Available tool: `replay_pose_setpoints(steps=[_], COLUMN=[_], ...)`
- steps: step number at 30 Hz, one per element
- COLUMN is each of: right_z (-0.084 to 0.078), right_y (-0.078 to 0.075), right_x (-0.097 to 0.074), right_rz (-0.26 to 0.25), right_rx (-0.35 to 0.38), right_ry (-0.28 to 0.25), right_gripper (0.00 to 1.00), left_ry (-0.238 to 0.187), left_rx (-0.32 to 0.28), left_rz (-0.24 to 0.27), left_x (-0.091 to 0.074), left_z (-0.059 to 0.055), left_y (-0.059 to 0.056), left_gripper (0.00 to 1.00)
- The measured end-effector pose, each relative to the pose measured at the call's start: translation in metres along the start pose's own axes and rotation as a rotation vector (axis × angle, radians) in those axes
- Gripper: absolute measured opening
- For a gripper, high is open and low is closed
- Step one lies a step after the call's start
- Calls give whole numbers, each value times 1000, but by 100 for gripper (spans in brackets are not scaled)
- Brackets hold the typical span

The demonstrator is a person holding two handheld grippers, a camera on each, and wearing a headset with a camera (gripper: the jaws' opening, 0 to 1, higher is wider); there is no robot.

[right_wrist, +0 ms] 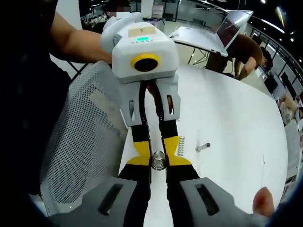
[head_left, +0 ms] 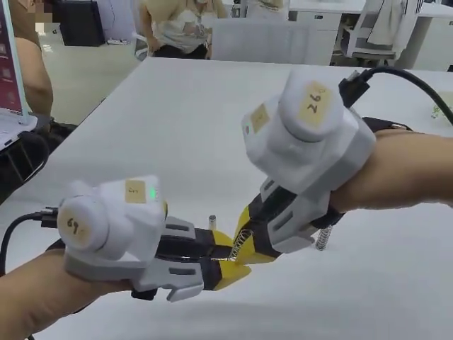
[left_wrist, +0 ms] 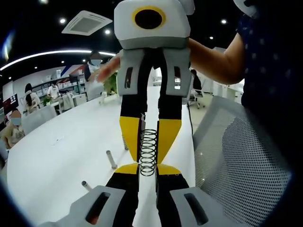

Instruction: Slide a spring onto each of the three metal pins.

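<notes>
One spring (left_wrist: 148, 146) sits pinched between narrowed fingers of left gripper (left_wrist: 147, 170) and right gripper (right_wrist: 158, 163).

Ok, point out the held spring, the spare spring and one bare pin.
held spring (left_wrist: 148, 151): left gripper view, its middle coils.
spare spring (right_wrist: 181, 145): right gripper view, midway along the coils.
bare pin (left_wrist: 111, 160): left gripper view, middle of its shaft.

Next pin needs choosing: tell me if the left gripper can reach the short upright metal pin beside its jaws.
Probably yes: the short upright metal pin stands clear beside the left gripper, though it and the right gripper seem shut on the coiled metal spring.
</notes>
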State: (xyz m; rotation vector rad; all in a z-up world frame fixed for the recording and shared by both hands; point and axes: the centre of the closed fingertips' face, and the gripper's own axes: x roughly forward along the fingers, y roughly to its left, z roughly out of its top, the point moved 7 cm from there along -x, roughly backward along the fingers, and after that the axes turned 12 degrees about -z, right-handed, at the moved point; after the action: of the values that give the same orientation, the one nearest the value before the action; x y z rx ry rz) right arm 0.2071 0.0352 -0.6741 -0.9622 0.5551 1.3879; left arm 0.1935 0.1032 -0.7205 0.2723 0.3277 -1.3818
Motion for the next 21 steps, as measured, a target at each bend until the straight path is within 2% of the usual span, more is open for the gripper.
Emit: replay_pose_setpoints(steps=[11, 21], right_z=[-10, -20], right_y=[-12, -25], right_x=[-2, -7], right_rz=[-21, -47], right_rx=[9, 28], right_ry=[33, 51], right_gripper=[9, 9], left_ry=[-3, -9], left_rx=[-39, -87], left_rz=[31, 86], left_x=[-10, -21], left_z=[-7, -17], left_y=[5, 10], left_gripper=[22, 35])
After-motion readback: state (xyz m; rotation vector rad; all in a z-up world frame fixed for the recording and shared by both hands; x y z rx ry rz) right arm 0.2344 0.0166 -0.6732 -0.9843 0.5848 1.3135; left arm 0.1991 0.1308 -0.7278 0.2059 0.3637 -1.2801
